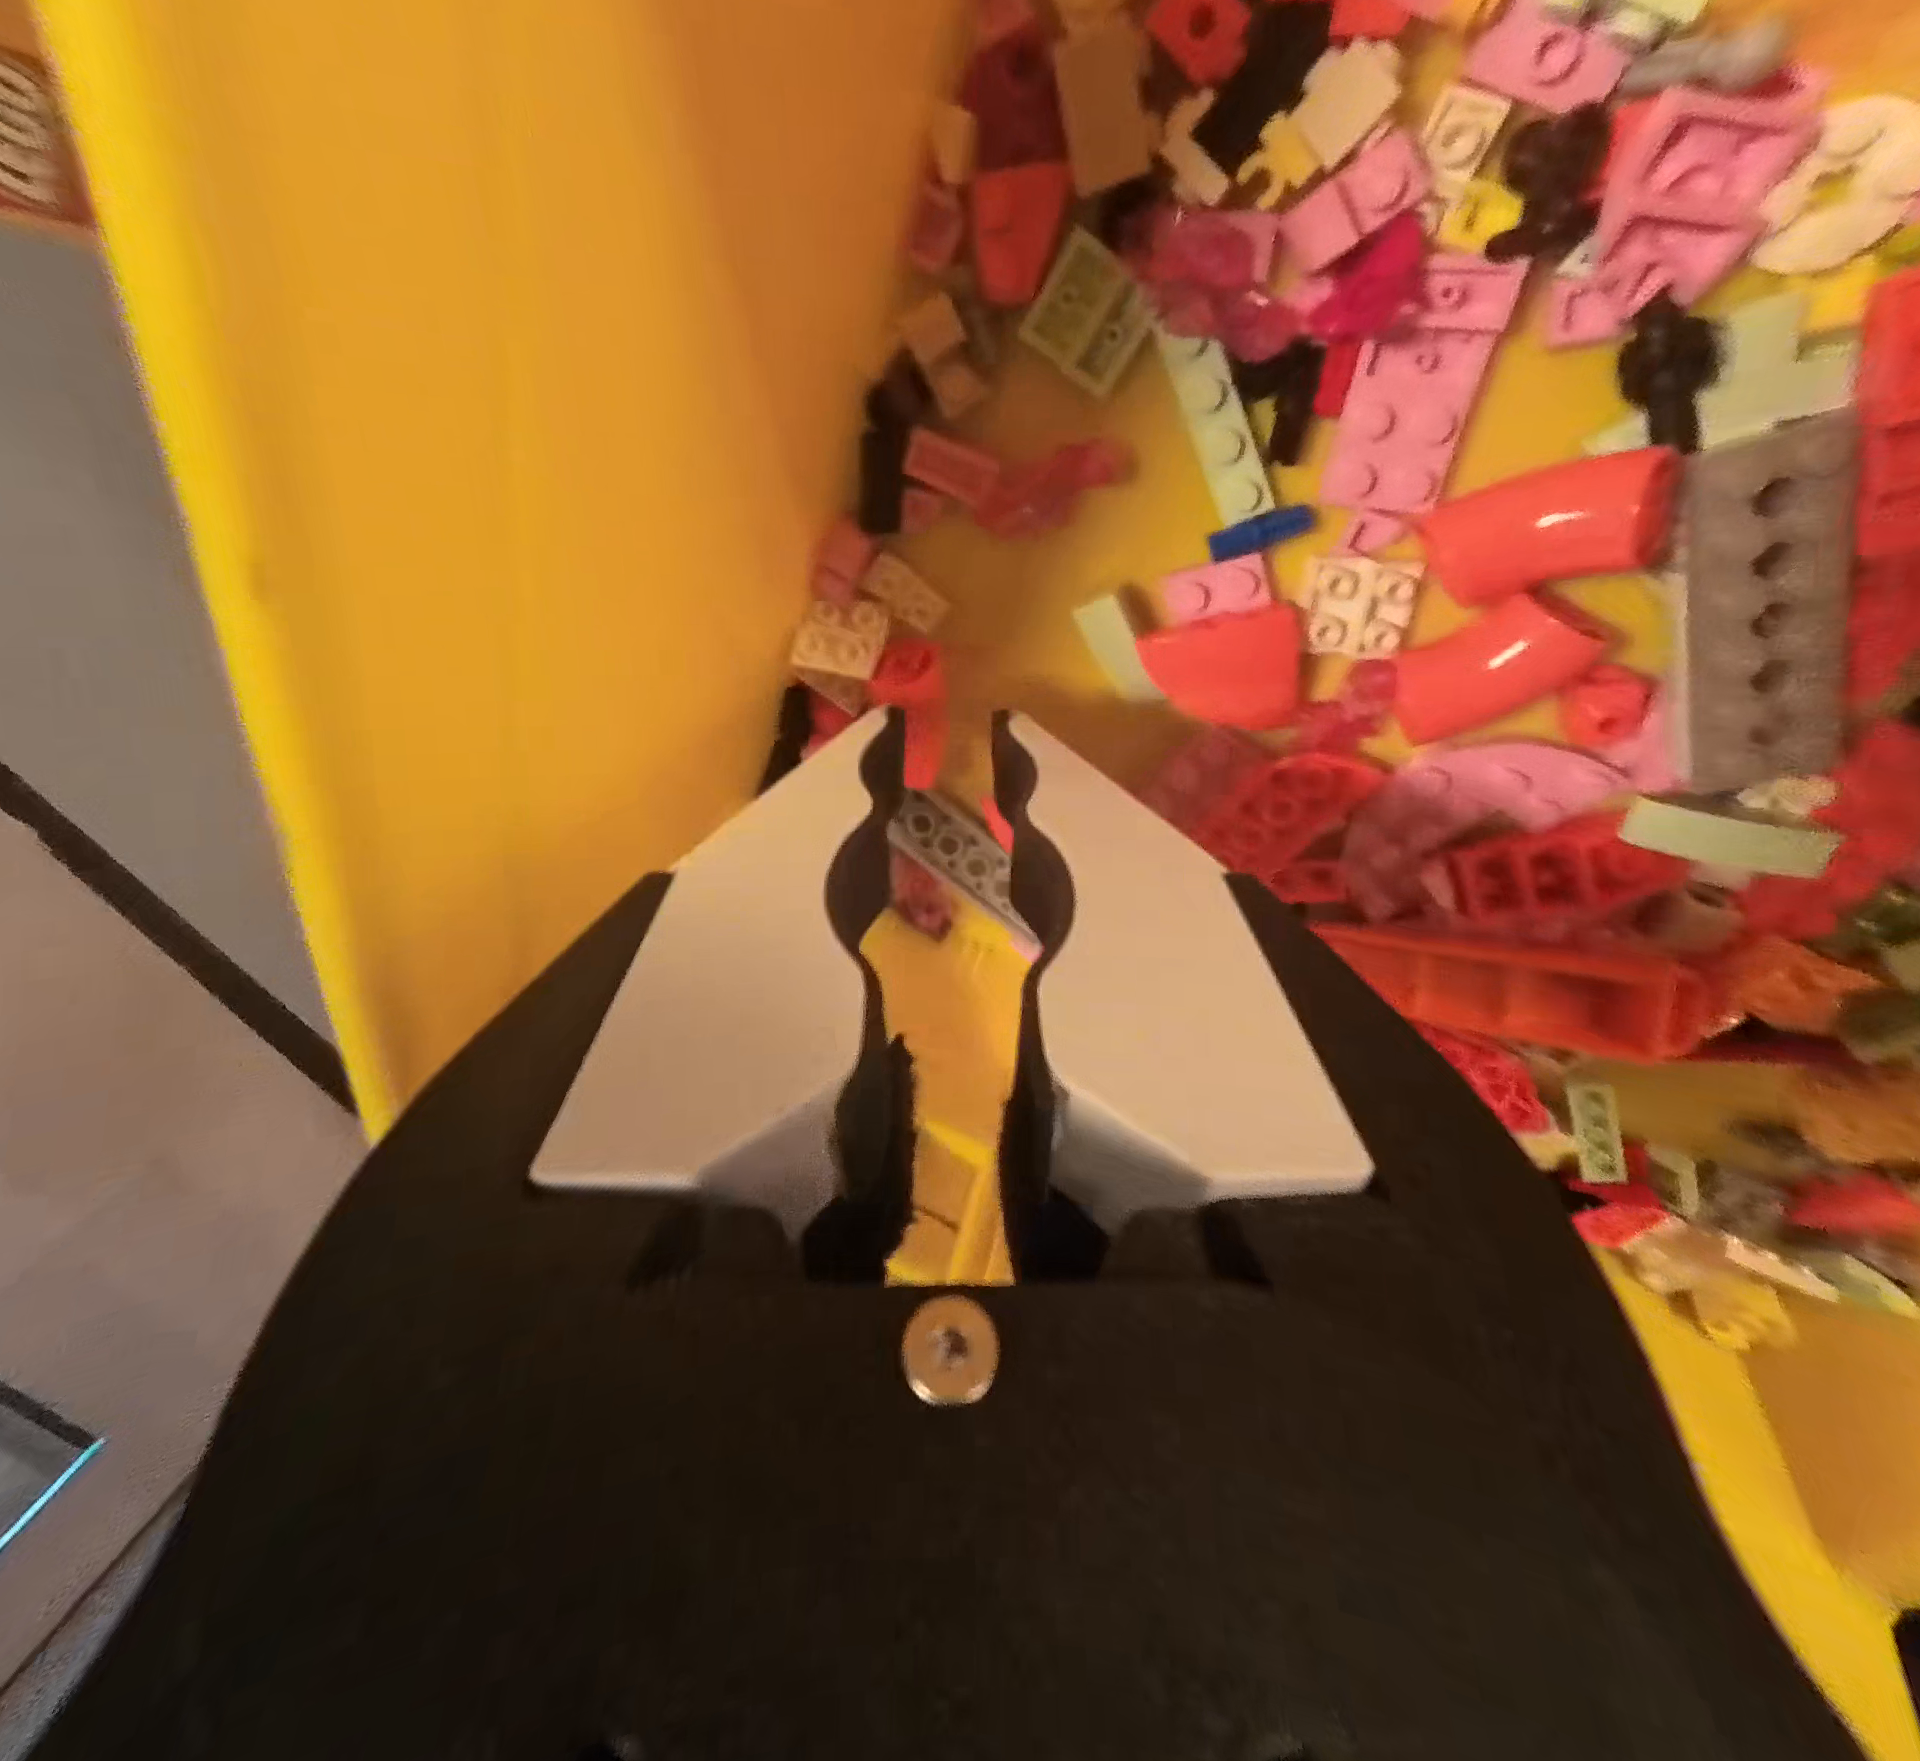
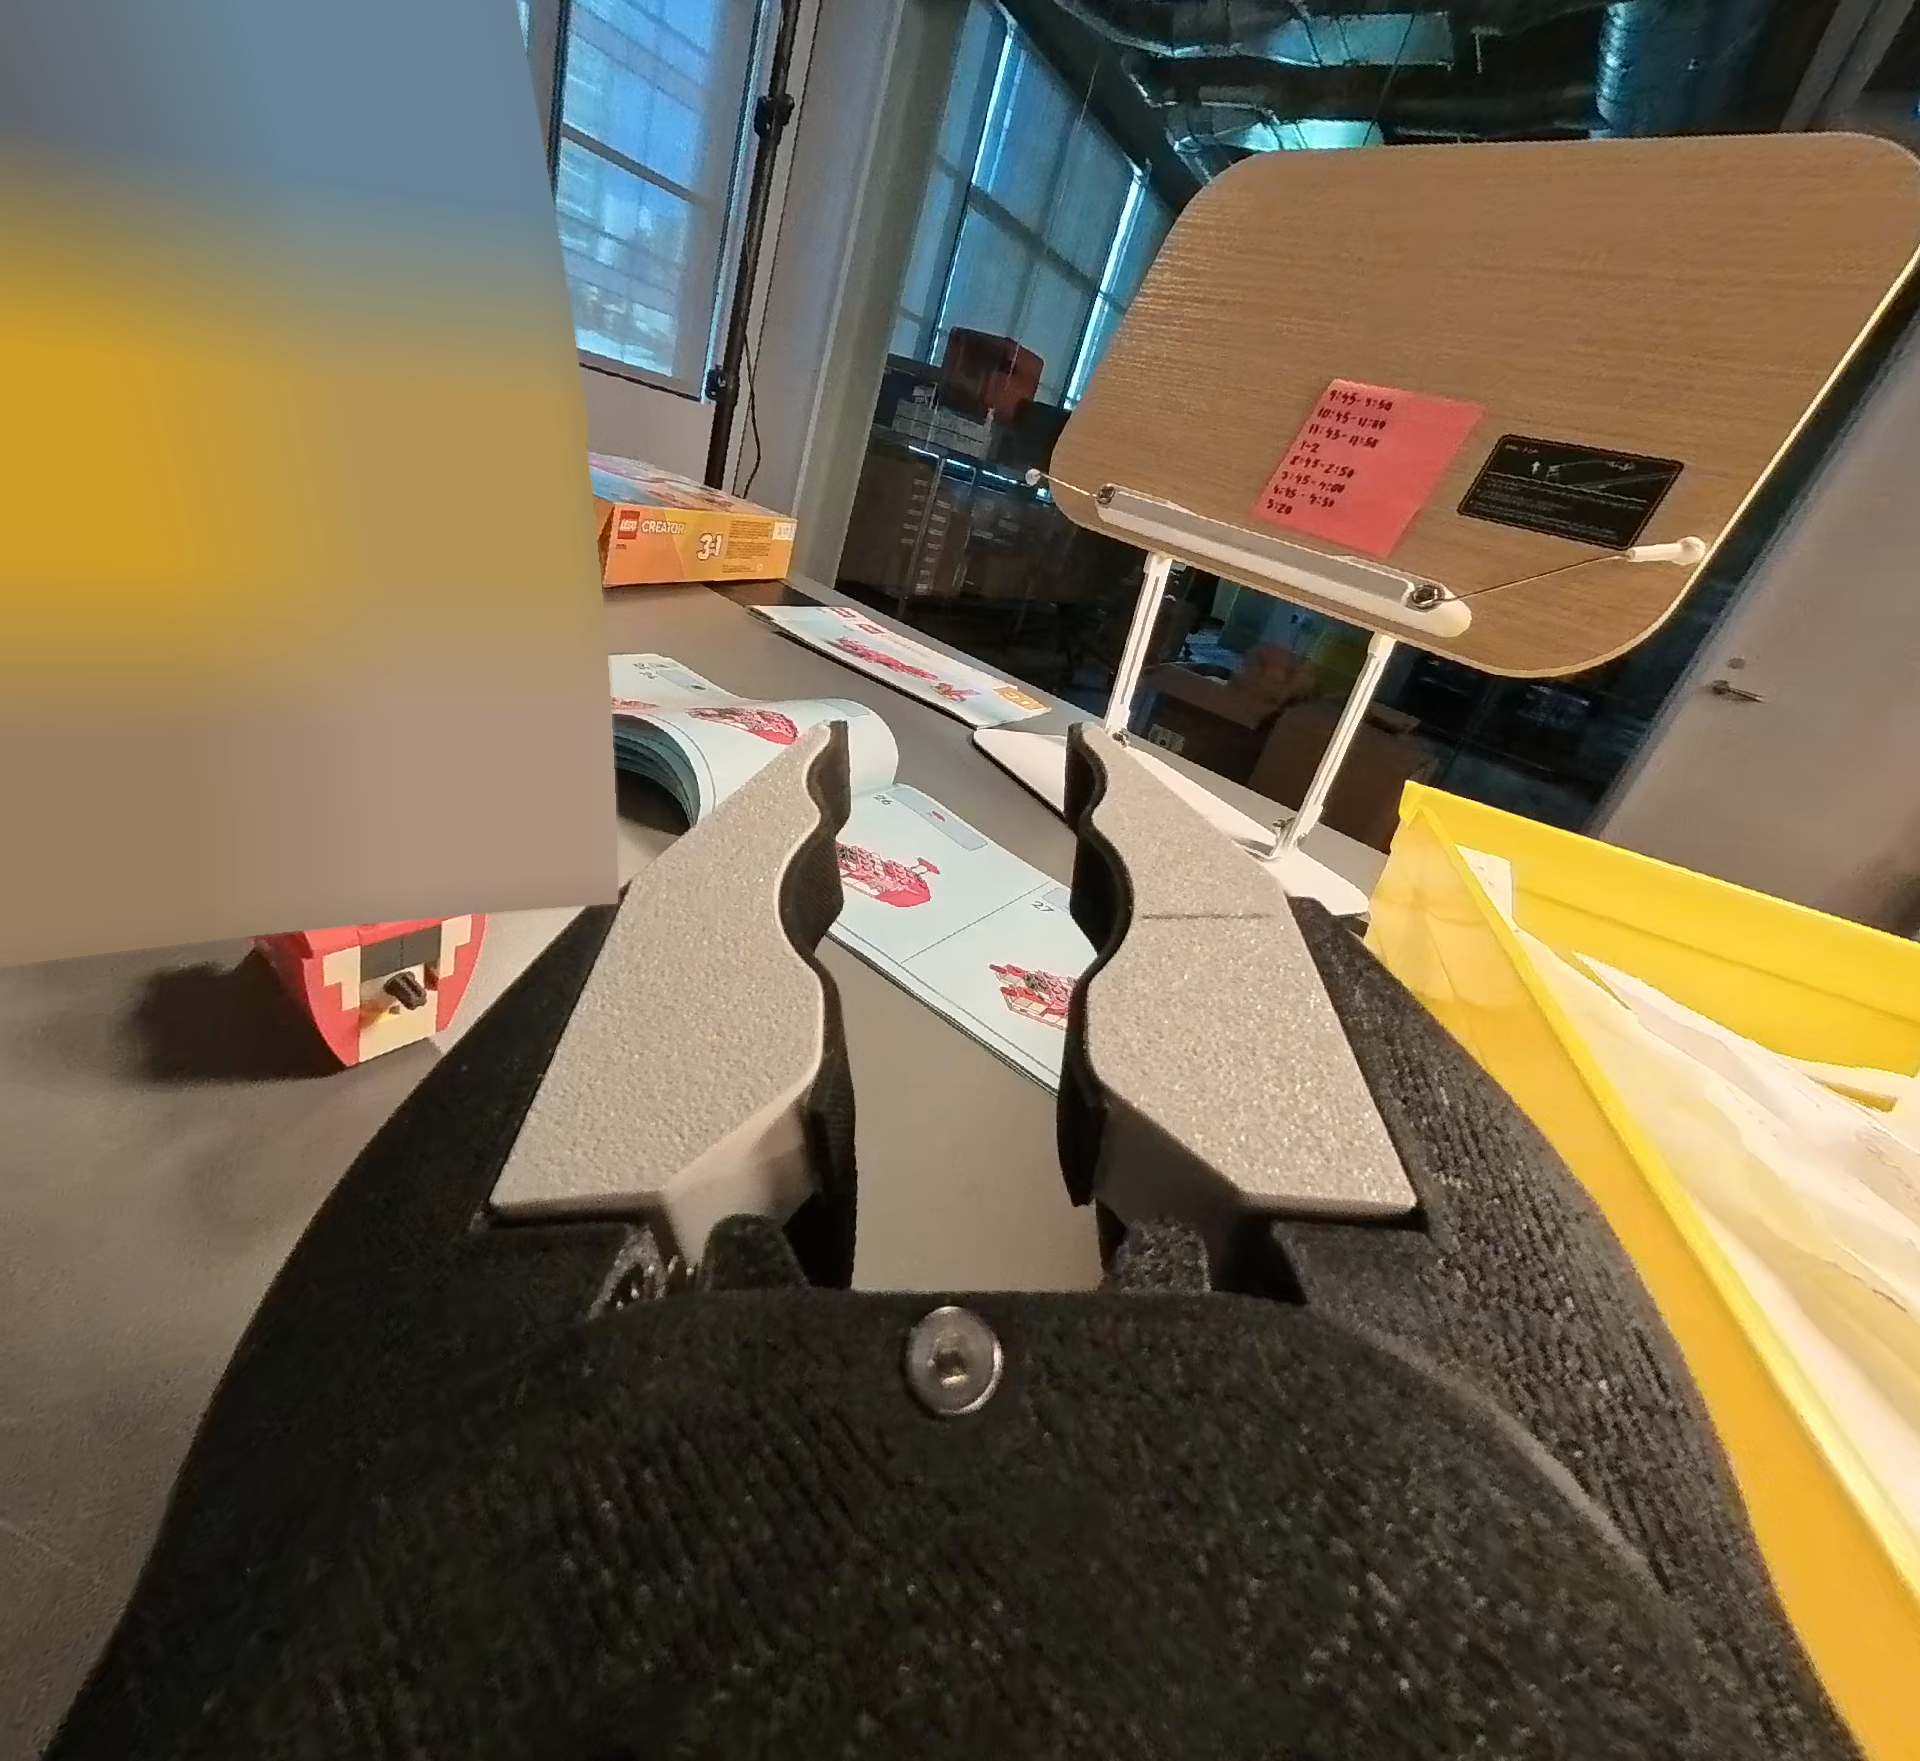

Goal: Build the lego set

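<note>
My left gripper point(image 1: 943, 722) reaches into a yellow bin point(image 1: 582, 381) and hangs over a pile of loose bricks, mostly red, pink and pale ones. Its jaws stand close together. A small red brick point(image 1: 916, 724) sits between the fingertips against the left pad, with a dim strip showing between it and the right pad. I cannot tell whether the pads press on it. A grey studded plate point(image 1: 951, 854) shows farther back between the fingers. My right gripper point(image 2: 956, 740) is open and empty above an open instruction booklet point(image 2: 935, 890) on the grey table point(image 2: 156, 1192).
A red and white brick model point(image 2: 384, 984) stands on the table at left. A wooden board on a white stand point(image 2: 1507, 361), a second booklet point(image 2: 894, 662) and an orange box point(image 2: 691, 537) lie beyond. A yellow bin with plastic bags point(image 2: 1662, 932) is at right. The tips of one gripper are about 60 centimetres away from the tips of the other.
</note>
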Motion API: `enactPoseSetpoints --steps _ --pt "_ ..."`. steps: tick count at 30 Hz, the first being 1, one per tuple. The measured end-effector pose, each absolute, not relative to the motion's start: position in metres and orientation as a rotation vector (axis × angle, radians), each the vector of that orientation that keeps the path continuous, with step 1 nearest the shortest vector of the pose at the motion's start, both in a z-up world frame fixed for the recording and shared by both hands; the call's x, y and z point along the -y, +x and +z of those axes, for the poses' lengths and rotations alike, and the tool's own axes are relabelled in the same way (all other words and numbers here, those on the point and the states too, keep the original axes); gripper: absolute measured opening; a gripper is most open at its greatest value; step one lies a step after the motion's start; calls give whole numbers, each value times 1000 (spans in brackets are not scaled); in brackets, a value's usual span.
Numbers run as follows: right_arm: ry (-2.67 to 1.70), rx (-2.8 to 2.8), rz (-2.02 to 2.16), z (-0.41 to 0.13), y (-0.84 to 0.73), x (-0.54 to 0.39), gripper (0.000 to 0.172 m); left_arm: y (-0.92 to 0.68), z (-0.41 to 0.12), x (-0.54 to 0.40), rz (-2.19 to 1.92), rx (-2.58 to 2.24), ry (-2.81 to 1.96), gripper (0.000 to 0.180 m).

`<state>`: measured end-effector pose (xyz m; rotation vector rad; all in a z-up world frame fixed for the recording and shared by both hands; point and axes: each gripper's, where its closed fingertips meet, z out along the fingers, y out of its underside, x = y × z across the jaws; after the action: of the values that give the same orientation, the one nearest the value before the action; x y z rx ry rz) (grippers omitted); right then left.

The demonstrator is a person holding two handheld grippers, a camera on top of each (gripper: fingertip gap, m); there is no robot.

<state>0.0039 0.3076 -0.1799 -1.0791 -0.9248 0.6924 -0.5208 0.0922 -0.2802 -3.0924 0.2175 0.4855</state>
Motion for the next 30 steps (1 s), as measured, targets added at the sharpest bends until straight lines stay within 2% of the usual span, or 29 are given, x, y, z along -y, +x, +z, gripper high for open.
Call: enactPoseSetpoints --steps 6,16,20,24,28,30 --pt "-1081 924 696 -180 4 -308 39 -458 -265 -129 -100 -178 -2874 17" --pt "-1082 924 697 -180 4 -308 39 -443 -289 -135 -186 -187 -2930 16" --pt "-1082 925 698 -180 4 -307 39 -450 -289 -130 -74 -249 -2969 0" --pt "-1082 925 701 -180 4 -307 38 -462 -284 -122 -24 -222 -2998 0" --pt "-1081 926 703 -180 3 -307 38 -458 -276 -112 -156 -205 -2992 0" --pt "-1082 925 705 -180 3 -307 38 -451 -273 -104 -224 -251 -3001 14"
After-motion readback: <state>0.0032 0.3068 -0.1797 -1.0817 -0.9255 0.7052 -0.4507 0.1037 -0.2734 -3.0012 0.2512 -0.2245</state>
